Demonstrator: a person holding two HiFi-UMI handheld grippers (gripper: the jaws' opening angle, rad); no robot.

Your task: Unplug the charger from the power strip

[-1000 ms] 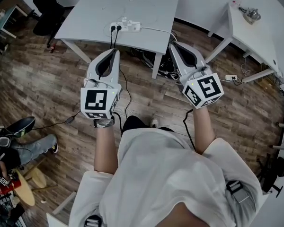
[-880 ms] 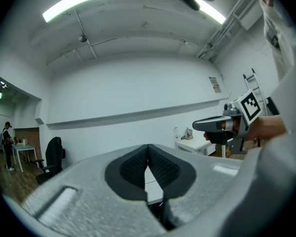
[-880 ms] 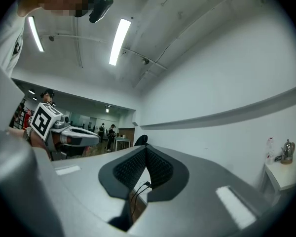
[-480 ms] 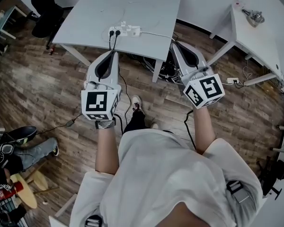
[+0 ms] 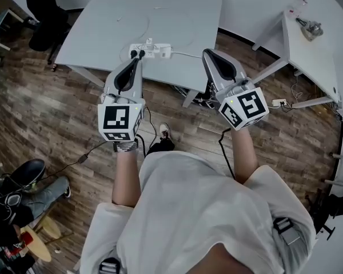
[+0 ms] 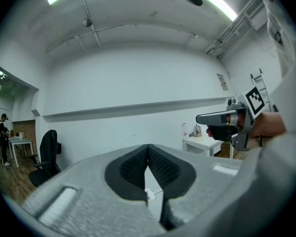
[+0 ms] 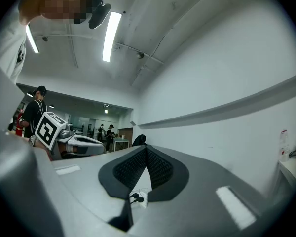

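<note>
A white power strip [image 5: 149, 51] lies near the front edge of the grey table [image 5: 177, 16]. Two black plugs [image 5: 136, 53] sit in its left end and a white charger [image 5: 164, 51] with a white cable sits at its right end. My left gripper [image 5: 138, 60] is shut and empty, with its tips just short of the black plugs. My right gripper [image 5: 207, 53] hangs over the table edge to the right of the strip, jaws together with nothing between them. Below the closed pads the strip [image 6: 149, 195] shows small in the left gripper view, and the strip [image 7: 138, 197] also shows in the right gripper view.
A second white table [image 5: 308, 44] with small items stands at the right. A black office chair [image 5: 43, 7] is at the far left. Cables [image 5: 197, 99] hang under the grey table, and another strip [image 5: 279, 103] lies on the wooden floor. A person's leg [image 5: 43, 181] is at lower left.
Both grippers have moved forward toward the table as the person stepped closer. The left tips have gone from over the floor to the table's edge by the strip. Both stayed shut.
</note>
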